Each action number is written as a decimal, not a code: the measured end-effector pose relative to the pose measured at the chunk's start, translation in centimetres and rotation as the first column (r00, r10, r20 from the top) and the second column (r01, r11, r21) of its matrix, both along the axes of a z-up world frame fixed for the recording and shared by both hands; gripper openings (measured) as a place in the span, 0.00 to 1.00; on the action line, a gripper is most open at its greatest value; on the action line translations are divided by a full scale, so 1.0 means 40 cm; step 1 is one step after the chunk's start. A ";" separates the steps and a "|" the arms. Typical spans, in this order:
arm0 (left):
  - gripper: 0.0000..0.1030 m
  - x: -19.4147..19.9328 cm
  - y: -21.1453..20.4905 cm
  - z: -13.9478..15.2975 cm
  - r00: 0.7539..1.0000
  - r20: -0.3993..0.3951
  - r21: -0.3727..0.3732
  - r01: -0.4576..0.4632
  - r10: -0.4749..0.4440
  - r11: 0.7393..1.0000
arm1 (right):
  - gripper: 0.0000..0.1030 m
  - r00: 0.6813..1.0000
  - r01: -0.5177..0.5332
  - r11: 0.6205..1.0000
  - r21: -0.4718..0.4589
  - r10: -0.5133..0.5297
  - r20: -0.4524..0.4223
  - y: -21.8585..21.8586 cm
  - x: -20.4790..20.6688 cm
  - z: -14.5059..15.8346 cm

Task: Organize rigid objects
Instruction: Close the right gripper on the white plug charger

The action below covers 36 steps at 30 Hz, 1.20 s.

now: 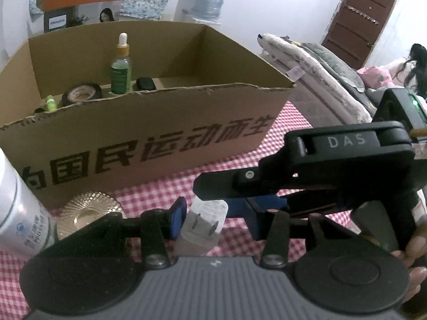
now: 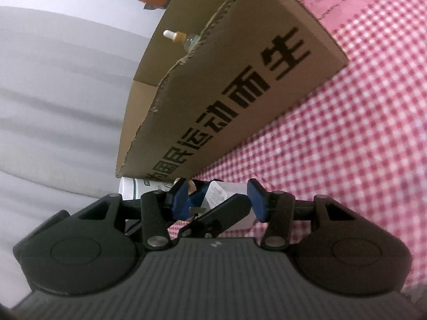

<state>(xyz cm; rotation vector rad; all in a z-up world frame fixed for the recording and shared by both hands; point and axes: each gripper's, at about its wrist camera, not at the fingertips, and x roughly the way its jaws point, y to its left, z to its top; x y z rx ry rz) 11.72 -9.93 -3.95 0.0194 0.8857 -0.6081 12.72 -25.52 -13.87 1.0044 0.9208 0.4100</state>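
Left wrist view: the cardboard box (image 1: 149, 133) fills the middle, open-topped, its printed long wall facing the camera, standing on the red-checked table (image 1: 291, 125). Inside the box, toward its left end, a green dropper bottle (image 1: 121, 69) stands upright, with a roll of black tape (image 1: 81, 93) lying flat just left of it and a small black thing (image 1: 145, 83) just right of it. In front of the box's left end a white can (image 1: 18, 208) leans at the frame edge, and a gold ribbed disc (image 1: 89, 213) lies flat beside it.

In front of the box's middle, the white plug adapter (image 1: 202, 224) sits between the blue pads of the left claw (image 1: 213, 222), its two metal prongs pointing toward the camera and its long axis running away toward the box. The left pad touches it; the right pad is hidden behind the other tool, so whether the claw is clenched on it I cannot tell.

The right claw (image 2: 217, 200) comes in from the right, rolled on its side, a hand (image 1: 413, 253) on its handle. In the right wrist view the adapter lies across its gap, touching the right pad; a grasp cannot be confirmed.
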 end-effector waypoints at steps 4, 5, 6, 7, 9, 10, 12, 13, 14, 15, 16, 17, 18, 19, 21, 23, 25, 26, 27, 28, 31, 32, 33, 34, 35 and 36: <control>0.55 -0.021 0.003 0.004 1.000 0.004 -0.007 0.003 -0.003 1.000 | 0.47 1.000 0.015 1.000 0.001 -0.016 0.002 -0.020 -0.027 -0.001; 0.56 -0.027 0.005 0.005 1.000 0.005 -0.006 0.004 -0.004 1.000 | 0.48 1.000 0.019 1.000 0.002 -0.019 0.006 -0.020 -0.030 0.003; 0.57 -0.032 0.005 0.006 1.000 0.006 -0.002 0.004 -0.004 1.000 | 0.48 1.000 0.021 1.000 0.003 -0.021 0.008 -0.023 -0.035 0.004; 0.57 -0.038 0.005 0.007 1.000 0.008 0.004 0.004 -0.004 1.000 | 0.47 1.000 0.021 1.000 0.002 -0.021 0.012 -0.027 -0.040 0.005; 0.57 -0.049 0.003 0.009 1.000 0.015 0.021 0.002 -0.003 1.000 | 0.48 1.000 0.021 1.000 0.000 -0.021 0.017 -0.029 -0.047 0.007; 0.57 -0.053 0.003 0.009 1.000 0.017 0.028 0.001 -0.002 1.000 | 0.48 1.000 0.020 1.000 0.001 -0.020 0.017 -0.027 -0.049 0.006; 0.56 -0.061 0.001 0.008 1.000 0.021 0.043 -0.004 0.003 0.999 | 0.48 1.000 0.016 1.000 0.002 -0.016 0.018 -0.023 -0.052 0.005; 0.55 -0.061 -0.001 0.007 1.000 0.022 0.049 -0.005 0.003 0.999 | 0.48 1.000 0.009 1.000 0.012 -0.009 0.007 -0.022 -0.055 0.003; 0.53 -0.062 -0.002 0.005 1.000 0.021 0.054 -0.007 0.006 0.999 | 0.48 1.000 0.007 1.000 0.014 -0.007 0.006 -0.018 -0.054 0.001; 0.49 -0.061 -0.004 0.004 1.000 0.021 0.060 -0.014 0.012 0.998 | 0.48 1.000 0.006 1.000 0.015 -0.006 0.005 -0.014 -0.053 -0.001; 0.43 -0.060 -0.005 0.002 1.000 0.021 0.063 -0.018 0.017 0.998 | 0.48 1.000 0.006 1.000 0.013 -0.006 0.004 -0.013 -0.053 -0.003; 0.40 -0.061 -0.006 -0.001 1.000 0.017 0.061 -0.022 0.021 0.998 | 0.47 1.000 0.007 1.000 0.012 -0.007 0.003 -0.007 -0.050 -0.003; 0.36 -0.061 -0.006 -0.003 1.000 0.010 0.053 -0.024 0.023 0.998 | 0.47 1.000 0.007 1.000 0.013 -0.008 0.003 -0.005 -0.049 -0.004; 0.34 -0.061 -0.006 -0.005 1.000 0.001 0.043 -0.024 0.024 0.999 | 0.47 1.000 0.009 1.000 0.012 -0.009 0.003 -0.004 -0.049 -0.005; 0.34 -0.063 -0.011 -0.007 1.000 -0.009 0.026 -0.023 0.023 0.999 | 0.48 1.000 0.016 1.000 0.001 -0.016 0.004 -0.008 -0.051 -0.004; 0.34 -0.066 -0.022 -0.009 1.000 -0.009 0.017 -0.018 0.018 1.000 | 0.48 1.000 0.025 1.000 -0.009 -0.025 0.008 -0.020 -0.064 -0.002; 0.34 -0.068 -0.036 -0.011 1.000 -0.010 0.007 -0.008 0.008 1.000 | 0.48 0.999 0.037 0.999 -0.022 -0.036 0.011 -0.033 -0.079 0.001; 0.34 -0.069 -0.046 -0.012 1.000 -0.011 0.001 -0.001 0.001 1.000 | 0.48 0.999 0.045 0.999 -0.031 -0.045 0.012 -0.039 -0.087 0.003; 0.34 -0.071 -0.054 -0.013 1.000 -0.013 -0.003 0.007 -0.007 1.000 | 0.48 0.999 0.053 0.998 -0.039 -0.053 0.013 -0.045 -0.093 0.004; 0.34 -0.072 -0.064 -0.014 1.000 -0.012 -0.006 0.015 -0.015 1.000 | 0.48 0.998 0.064 0.997 -0.047 -0.063 0.013 -0.053 -0.101 0.006; 0.34 -0.078 -0.087 -0.017 0.999 -0.002 -0.003 0.041 -0.041 0.999 | 0.48 0.996 0.090 0.994 -0.055 -0.089 0.011 -0.077 -0.118 0.006; 0.34 -0.082 -0.093 -0.018 0.999 0.006 0.003 0.047 -0.047 0.999 | 0.47 0.995 0.098 0.994 -0.053 -0.098 0.010 -0.086 -0.123 0.005; 0.34 -0.085 -0.098 -0.019 0.999 0.014 0.011 0.049 -0.049 0.999 | 0.47 0.995 0.104 0.993 -0.051 -0.103 0.009 -0.089 -0.126 0.004; 0.34 -0.087 -0.102 -0.020 0.998 0.022 0.021 0.050 -0.051 0.999 | 0.47 0.994 0.110 0.993 -0.050 -0.110 0.009 -0.093 -0.128 0.003; 0.34 -0.089 -0.105 -0.021 0.998 0.030 0.031 0.052 -0.053 0.998 | 0.47 0.993 0.114 0.992 -0.049 -0.114 0.008 -0.100 -0.131 0.000; 0.34 -0.091 -0.108 -0.022 0.998 0.036 0.039 0.052 -0.054 0.998 | 0.47 0.992 0.123 0.991 -0.046 -0.123 0.007 -0.103 -0.134 -0.002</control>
